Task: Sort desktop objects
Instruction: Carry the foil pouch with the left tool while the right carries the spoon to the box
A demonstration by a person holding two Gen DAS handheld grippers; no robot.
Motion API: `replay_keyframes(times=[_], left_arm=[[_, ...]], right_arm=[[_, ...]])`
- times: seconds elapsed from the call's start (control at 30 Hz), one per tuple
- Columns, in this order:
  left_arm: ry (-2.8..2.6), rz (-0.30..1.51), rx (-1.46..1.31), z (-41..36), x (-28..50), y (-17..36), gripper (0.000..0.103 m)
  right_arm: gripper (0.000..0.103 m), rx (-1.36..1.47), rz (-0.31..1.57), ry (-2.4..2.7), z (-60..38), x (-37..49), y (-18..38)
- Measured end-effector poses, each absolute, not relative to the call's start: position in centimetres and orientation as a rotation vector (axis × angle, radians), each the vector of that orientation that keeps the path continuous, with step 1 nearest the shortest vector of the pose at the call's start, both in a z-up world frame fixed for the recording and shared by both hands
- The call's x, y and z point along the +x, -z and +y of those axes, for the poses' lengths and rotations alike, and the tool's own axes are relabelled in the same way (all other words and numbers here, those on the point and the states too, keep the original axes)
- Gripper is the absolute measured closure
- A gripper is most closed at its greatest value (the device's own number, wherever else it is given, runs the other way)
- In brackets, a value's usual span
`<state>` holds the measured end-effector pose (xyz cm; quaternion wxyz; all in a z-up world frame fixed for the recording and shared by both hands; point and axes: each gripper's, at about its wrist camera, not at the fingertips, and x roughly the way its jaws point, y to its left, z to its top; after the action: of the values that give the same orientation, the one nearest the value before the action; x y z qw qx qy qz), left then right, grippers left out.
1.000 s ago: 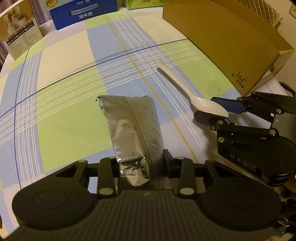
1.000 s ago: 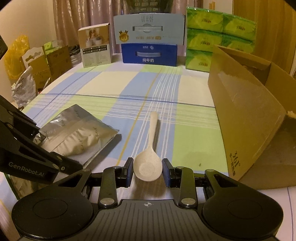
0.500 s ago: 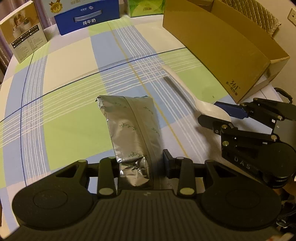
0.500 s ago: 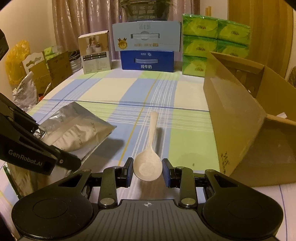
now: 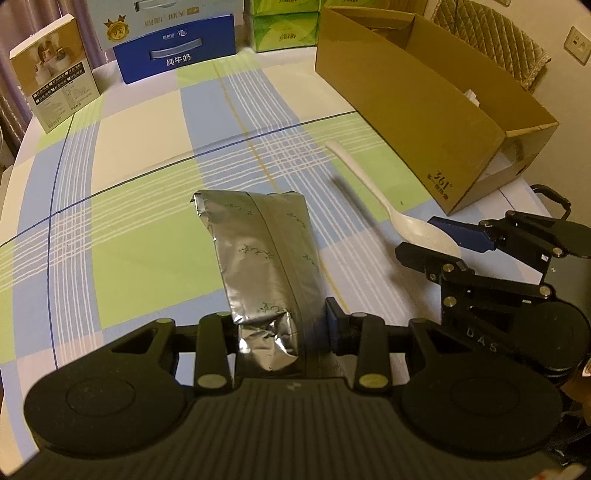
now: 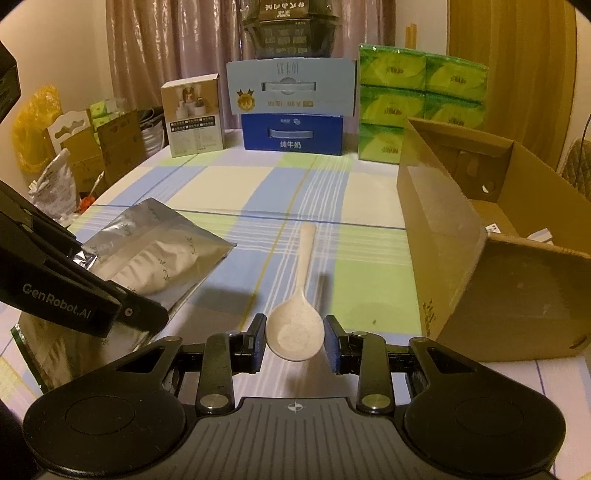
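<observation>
One foil pouch (image 5: 266, 254), one spoon (image 6: 295, 325), one cardboard box (image 6: 461, 258)

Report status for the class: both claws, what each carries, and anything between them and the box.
Left claw shut on crinkled silver foil pouch. Right claw shut on pale speckled plastic spoon, bowl end. Both lifted. Open brown cardboard box at right, path clear.

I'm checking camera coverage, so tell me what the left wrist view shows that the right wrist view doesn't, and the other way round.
Only the left wrist view shows the wall socket, the quilted chair back and the left gripper shut on the foil pouch.

Only the right wrist view shows the curtains, the yellow bag, the dark tub on the stacked cartons and the right gripper shut on the spoon bowl.

Both show pouch, spoon, cardboard box, blue milk carton, green tissue packs and plaid tablecloth.
</observation>
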<state>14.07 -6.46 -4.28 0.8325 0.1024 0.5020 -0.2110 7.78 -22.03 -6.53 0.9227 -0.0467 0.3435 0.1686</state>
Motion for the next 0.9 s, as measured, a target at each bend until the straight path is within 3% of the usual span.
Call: replay_keyframes(times=[0.4,0.9], left_arm=[[0.455,1.042,0.205,-6.7,13.0,3.3,0.072],[0.539,0.942,0.170,-11.7,13.5,-3.4,0.072]], right_arm=[[0.073,-0.088,0.679,-0.337,-22.7,6.8,5.0],[0.073,-0.041,0.524,-0.259,-27.9,6.8,-3.3]])
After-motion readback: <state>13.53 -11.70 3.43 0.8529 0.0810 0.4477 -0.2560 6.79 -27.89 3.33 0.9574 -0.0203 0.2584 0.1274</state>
